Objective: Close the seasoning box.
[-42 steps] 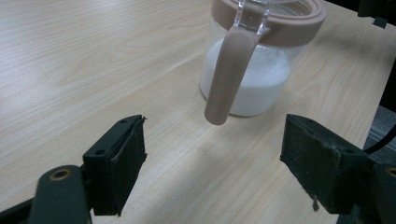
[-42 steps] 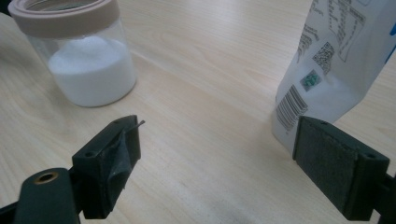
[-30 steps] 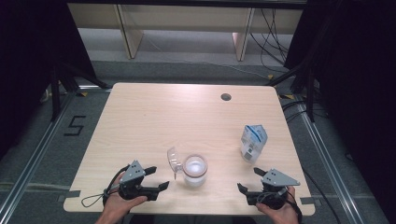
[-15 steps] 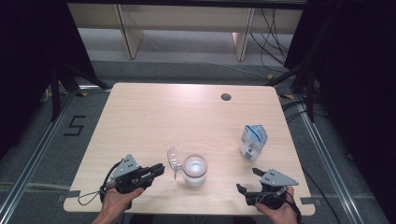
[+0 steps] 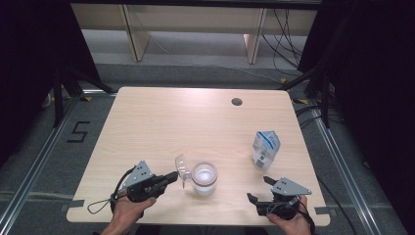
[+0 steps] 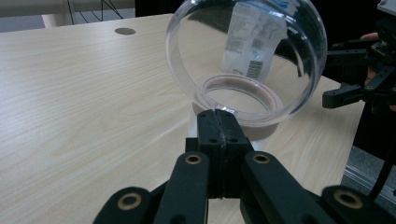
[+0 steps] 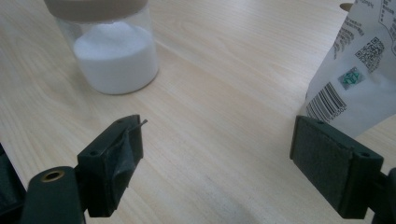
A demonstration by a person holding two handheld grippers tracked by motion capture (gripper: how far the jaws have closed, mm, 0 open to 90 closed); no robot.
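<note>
A clear jar [image 5: 204,179] holding white powder [image 7: 116,56] stands near the table's front edge. Its round clear lid [image 5: 181,168] is hinged open and stands up on the jar's left side. My left gripper [image 5: 172,176] is shut, and its tips sit against the lower edge of the lid [image 6: 247,56]. Through the lid, the left gripper view shows the jar's rim [image 6: 240,93]. My right gripper [image 5: 258,190] is open near the front right corner with nothing between its jaws. A white and blue pouch [image 5: 265,149] stands just beyond it, close to the right-hand pad [image 7: 334,163].
The light wooden table [image 5: 161,122] has a round cable hole [image 5: 237,102] at the back right. Dark floor with rails surrounds the table. Shelving legs stand behind it.
My left gripper has moved forward and right until its tips reached the open lid. The right gripper has barely shifted. Jar and pouch stay put.
</note>
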